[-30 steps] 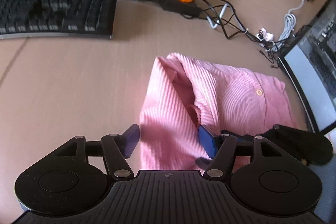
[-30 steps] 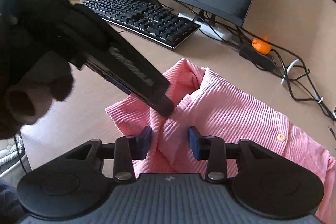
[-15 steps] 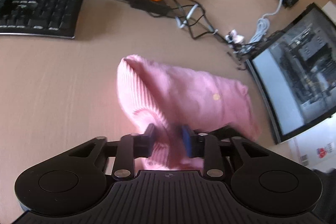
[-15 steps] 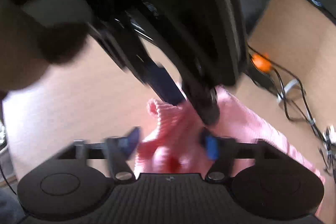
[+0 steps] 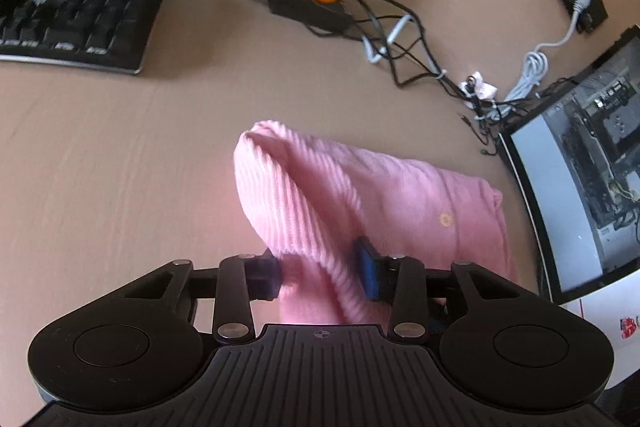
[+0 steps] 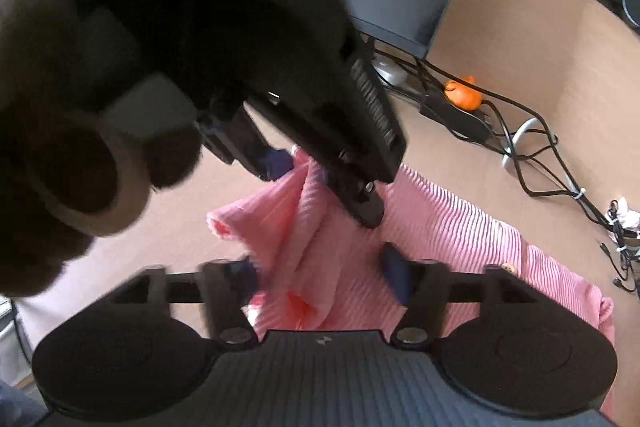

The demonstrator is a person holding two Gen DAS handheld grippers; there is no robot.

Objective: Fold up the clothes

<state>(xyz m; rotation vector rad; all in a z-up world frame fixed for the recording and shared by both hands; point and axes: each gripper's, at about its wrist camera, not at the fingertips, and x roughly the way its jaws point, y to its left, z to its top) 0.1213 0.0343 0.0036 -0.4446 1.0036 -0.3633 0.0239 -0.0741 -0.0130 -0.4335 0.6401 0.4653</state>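
While the pink ribbed shirt (image 5: 384, 199) lies bunched on the desk (image 5: 120, 155) with its long axis running away to the right toward the second monitor (image 5: 580, 163), its near edge rises straight ahead into both grippers, so neither hand is clearly nearer. The left gripper (image 5: 320, 273) has its jaws pressed onto a raised fold of that edge, while the right gripper (image 6: 320, 271) holds its jaws apart around loose cloth, apparently not yet clamped. The shirt looks soft, corded and rumpled, one pale button (image 5: 445, 219) showing.
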